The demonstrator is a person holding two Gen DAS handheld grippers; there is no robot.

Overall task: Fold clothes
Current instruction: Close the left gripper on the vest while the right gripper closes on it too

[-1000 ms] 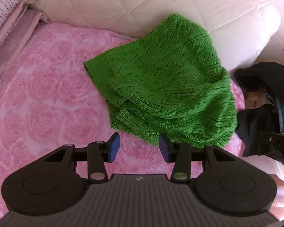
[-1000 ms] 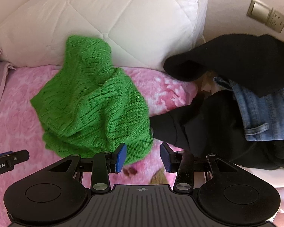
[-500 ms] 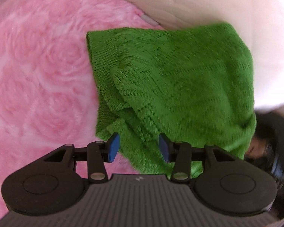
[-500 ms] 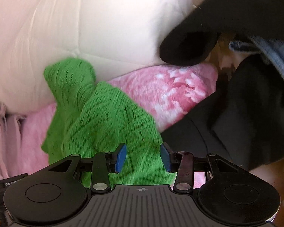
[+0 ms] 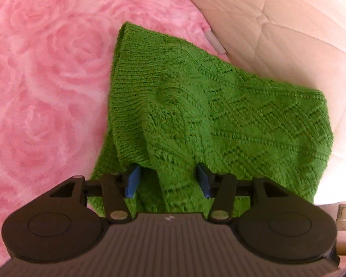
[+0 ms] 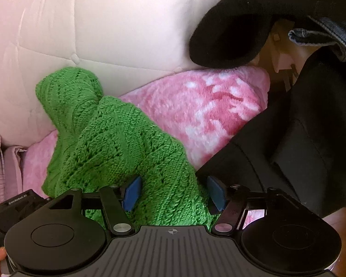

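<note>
Step 1, pickup: my left tongs [image 5: 168, 181] and right tongs [image 6: 174, 192], both wide, straddle sweater [image 5: 219, 120] edge on bed [image 5: 46, 80]; right's just widened. Next: I pinch, lift, spread flat.

The right gripper [image 6: 173, 192], its blue-padded jaws just opened wide, straddles a fold of the crumpled green knitted sweater [image 6: 108, 143] on the pink fluffy blanket [image 6: 210, 110], beside black garments [image 6: 299, 138] at the blanket's right edge

Both wrist cameras are looking steeply down, close over the green lace-knit sweater [image 5: 196, 120] [image 6: 117, 152]. They are sharing it, the pink rose-patterned fleece blanket [image 5: 46, 80] [image 6: 207, 110] and the cream quilted cushion [image 5: 288, 34] [image 6: 92, 23].
</note>
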